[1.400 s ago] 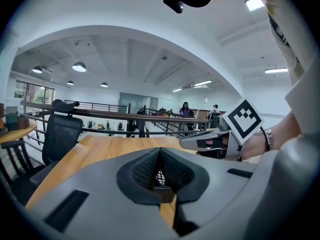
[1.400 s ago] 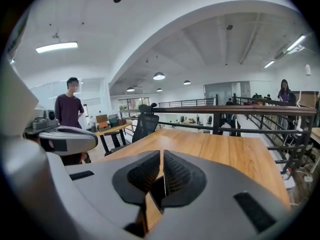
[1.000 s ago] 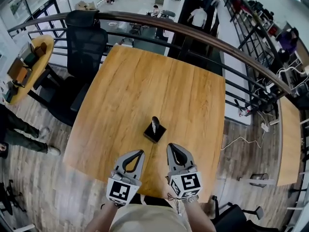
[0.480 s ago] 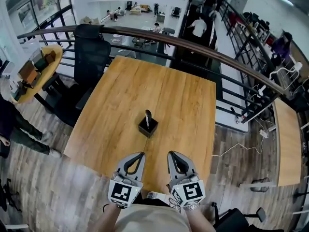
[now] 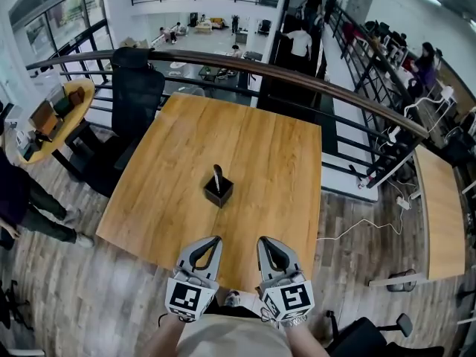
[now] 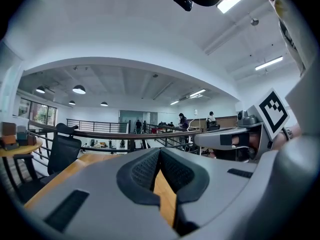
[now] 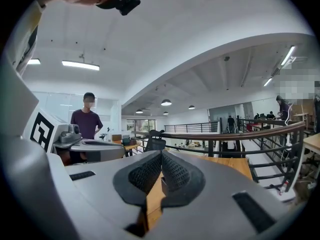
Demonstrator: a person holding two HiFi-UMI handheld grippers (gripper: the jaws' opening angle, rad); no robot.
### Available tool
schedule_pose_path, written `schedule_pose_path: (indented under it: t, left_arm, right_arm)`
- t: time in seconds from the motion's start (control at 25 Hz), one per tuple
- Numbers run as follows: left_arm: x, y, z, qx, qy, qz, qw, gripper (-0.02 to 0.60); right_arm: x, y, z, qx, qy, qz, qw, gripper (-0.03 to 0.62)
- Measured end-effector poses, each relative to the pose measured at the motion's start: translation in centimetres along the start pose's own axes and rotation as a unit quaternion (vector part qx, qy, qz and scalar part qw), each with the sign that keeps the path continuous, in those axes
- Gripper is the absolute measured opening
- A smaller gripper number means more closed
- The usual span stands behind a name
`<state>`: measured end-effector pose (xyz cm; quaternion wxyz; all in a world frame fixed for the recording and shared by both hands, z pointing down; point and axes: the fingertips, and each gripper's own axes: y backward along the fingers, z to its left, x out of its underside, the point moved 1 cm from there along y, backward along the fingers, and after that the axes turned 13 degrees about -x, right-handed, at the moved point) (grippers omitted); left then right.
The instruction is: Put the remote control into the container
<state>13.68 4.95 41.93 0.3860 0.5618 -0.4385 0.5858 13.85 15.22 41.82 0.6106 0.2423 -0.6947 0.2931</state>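
Note:
A dark remote control [image 5: 216, 174] stands upright in a small black square container [image 5: 219, 193] near the middle of the wooden table [image 5: 260, 155]. Both grippers hang side by side at the table's near edge, well short of the container. My left gripper [image 5: 214, 239] is shut with nothing between its jaws, and its own view shows the pads [image 6: 145, 169] meeting at the tip. My right gripper [image 5: 265, 240] is shut and empty too, its ribbed pads [image 7: 175, 171] touching. The left gripper view shows the right gripper's side [image 6: 225, 139].
A black office chair [image 5: 135, 88] stands at the table's far left corner. A curved railing [image 5: 320, 88] runs behind the table. A round side table [image 5: 56, 117] and a person [image 5: 22, 199] are at the left, a second table [image 5: 439, 214] at the right, cables [image 5: 357, 222] on the floor.
The view has drawn back from the table. The container with the remote now lies farther from both grippers, which have pulled back to the near edge. Both stay shut.

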Motion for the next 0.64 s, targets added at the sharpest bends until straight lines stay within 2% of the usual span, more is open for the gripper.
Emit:
schedule_pose_path:
  t: [0.16, 0.36, 0.64]
  left_arm:
    - [-0.4, 0.2, -0.9, -0.001, 0.005, -0.016, 0.9999, 0.009]
    - [0.0, 0.7, -1.3, 0.001, -0.003, 0.007, 1.0, 0.009]
    - [-0.9, 0.8, -1.7, -0.003, 0.008, -0.027, 0.9996, 0.011]
  right_arm:
    - [0.1, 1.0, -0.2, 0.001, 0.001, 0.0, 1.0, 0.017]
    - [0.1, 1.2, -0.1, -0.001, 0.001, 0.003, 1.0, 0.017]
    - [0.6, 1.2, 0.9, -0.009, 0.003, 0.006, 1.0, 0.017]
